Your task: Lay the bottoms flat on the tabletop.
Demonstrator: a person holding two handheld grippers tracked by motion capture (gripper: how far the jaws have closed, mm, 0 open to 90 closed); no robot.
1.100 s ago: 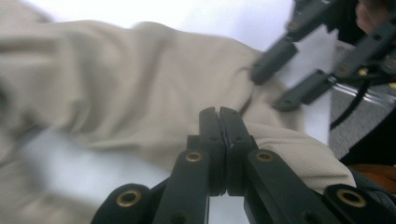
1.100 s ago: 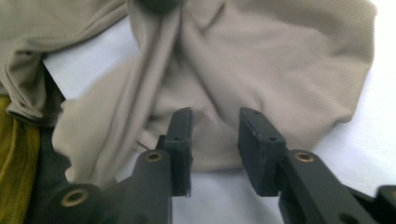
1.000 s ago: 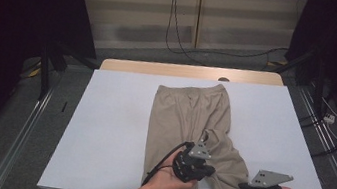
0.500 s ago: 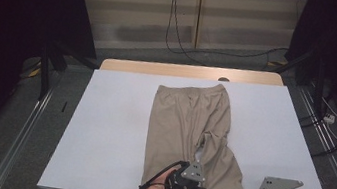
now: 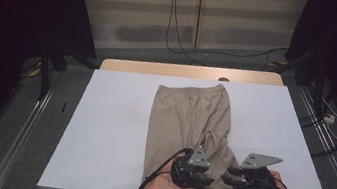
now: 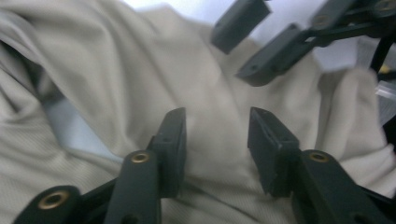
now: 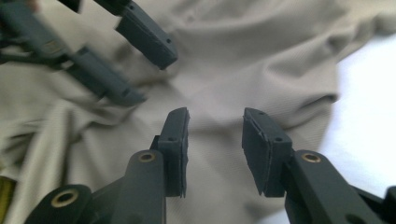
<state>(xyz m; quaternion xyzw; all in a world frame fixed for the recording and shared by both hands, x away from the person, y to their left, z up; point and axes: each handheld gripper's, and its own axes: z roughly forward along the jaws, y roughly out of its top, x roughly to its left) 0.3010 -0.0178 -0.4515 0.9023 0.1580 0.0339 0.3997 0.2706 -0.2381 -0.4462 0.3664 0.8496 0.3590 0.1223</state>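
Note:
Beige trousers (image 5: 188, 117) lie lengthwise on the white table (image 5: 110, 131), their near end rumpled. My left gripper (image 5: 208, 181) and right gripper (image 5: 226, 176) face each other over that rumpled end, tips close together. In the left gripper view my left gripper (image 6: 217, 121) is open above the beige cloth (image 6: 140, 70), nothing pinched; its jaws have just been opening. In the right gripper view my right gripper (image 7: 215, 119) is likewise open over the beige cloth (image 7: 261, 56), and its jaws have also just been opening. Each of these views has the other gripper's jaws at its top.
A wooden strip (image 5: 160, 68) edges the table's far side. Metal rails (image 5: 22, 148) run along the floor on both sides, and cables (image 5: 334, 124) lie at the right. Bare white surface lies on both sides of the trousers.
The right gripper has moved left and away from the near edge, toward the left gripper. The left gripper dipped toward the near edge and came back. The two now sit tip to tip.

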